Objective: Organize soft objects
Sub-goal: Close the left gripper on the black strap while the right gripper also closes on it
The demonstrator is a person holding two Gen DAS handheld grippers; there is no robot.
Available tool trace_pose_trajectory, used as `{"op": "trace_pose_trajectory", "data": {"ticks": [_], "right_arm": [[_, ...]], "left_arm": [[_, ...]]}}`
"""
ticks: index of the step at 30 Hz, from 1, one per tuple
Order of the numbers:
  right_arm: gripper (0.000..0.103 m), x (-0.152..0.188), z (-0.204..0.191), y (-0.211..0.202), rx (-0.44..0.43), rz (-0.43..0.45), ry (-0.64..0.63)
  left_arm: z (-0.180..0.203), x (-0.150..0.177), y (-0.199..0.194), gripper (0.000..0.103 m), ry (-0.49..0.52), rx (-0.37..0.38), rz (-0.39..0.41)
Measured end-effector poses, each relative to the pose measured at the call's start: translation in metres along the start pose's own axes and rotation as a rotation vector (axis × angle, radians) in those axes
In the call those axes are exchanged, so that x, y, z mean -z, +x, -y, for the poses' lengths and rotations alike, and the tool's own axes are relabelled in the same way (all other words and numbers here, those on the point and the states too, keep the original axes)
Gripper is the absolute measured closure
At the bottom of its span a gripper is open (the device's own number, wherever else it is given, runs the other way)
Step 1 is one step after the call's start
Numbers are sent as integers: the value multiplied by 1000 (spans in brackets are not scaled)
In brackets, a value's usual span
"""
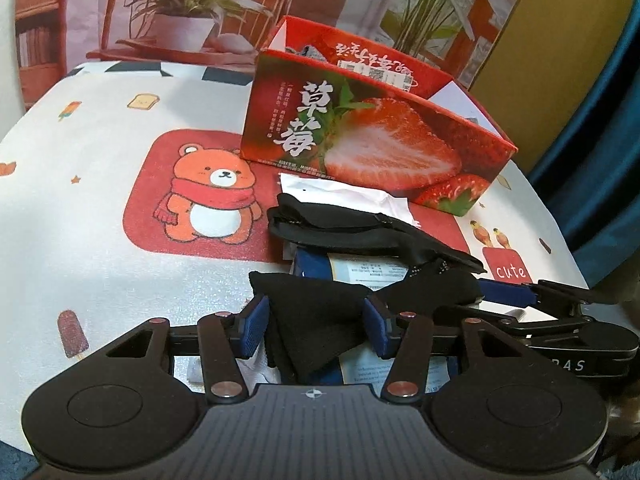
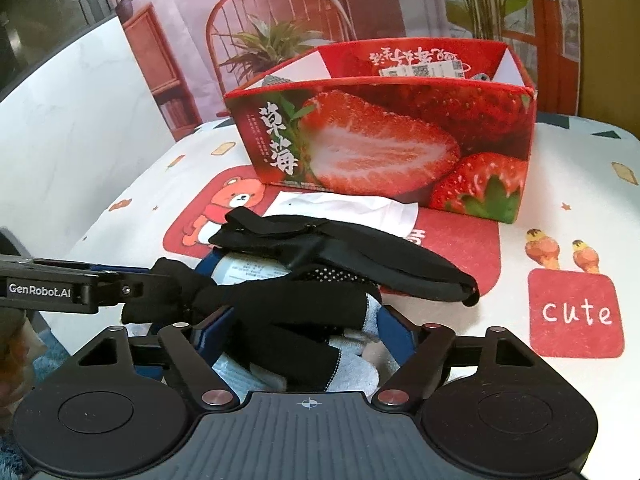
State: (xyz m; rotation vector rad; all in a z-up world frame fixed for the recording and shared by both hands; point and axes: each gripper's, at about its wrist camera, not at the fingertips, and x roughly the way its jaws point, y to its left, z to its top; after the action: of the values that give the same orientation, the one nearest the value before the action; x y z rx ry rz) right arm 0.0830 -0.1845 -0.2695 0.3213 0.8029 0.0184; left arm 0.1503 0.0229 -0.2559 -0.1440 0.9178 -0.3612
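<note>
- A fold of the black sock [image 1: 316,320] is being pinched by the half-closed left gripper [image 1: 314,326].
- Black-and-white cloth [image 2: 316,344] is being straddled by the wider right gripper [image 2: 308,340]; pad contact cannot be told.
- Both should be lifted together toward the strawberry box [image 1: 460,148].

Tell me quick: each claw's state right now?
Left claw: closed on the black knitted sock.
Right claw: around the black and white cloth bundle; grip cannot be told.

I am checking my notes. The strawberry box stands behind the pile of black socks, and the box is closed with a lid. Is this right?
Not quite. The strawberry box does stand behind the pile of black socks, but it is open at the top, with no lid on it. The right wrist view shows its inner walls and something grey inside.
</note>
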Motion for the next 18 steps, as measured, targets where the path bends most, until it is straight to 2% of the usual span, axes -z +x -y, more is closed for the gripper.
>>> {"op": "trace_pose_trajectory", "data": {"ticks": [8, 13, 15, 18], "right_arm": [[29, 1, 2, 4, -4, -5, 11], [28, 2, 4, 7, -7, -9, 23], [28, 3, 5, 8, -9, -12, 34], [28, 4, 12, 9, -19, -18, 79]], "left_arm": [[-1, 1, 3, 49, -6, 2, 7], [6, 1, 0, 70, 36, 9, 29], [7, 1, -3, 87, 51, -1, 44], [5, 0, -4, 87, 42, 7, 50]]}}
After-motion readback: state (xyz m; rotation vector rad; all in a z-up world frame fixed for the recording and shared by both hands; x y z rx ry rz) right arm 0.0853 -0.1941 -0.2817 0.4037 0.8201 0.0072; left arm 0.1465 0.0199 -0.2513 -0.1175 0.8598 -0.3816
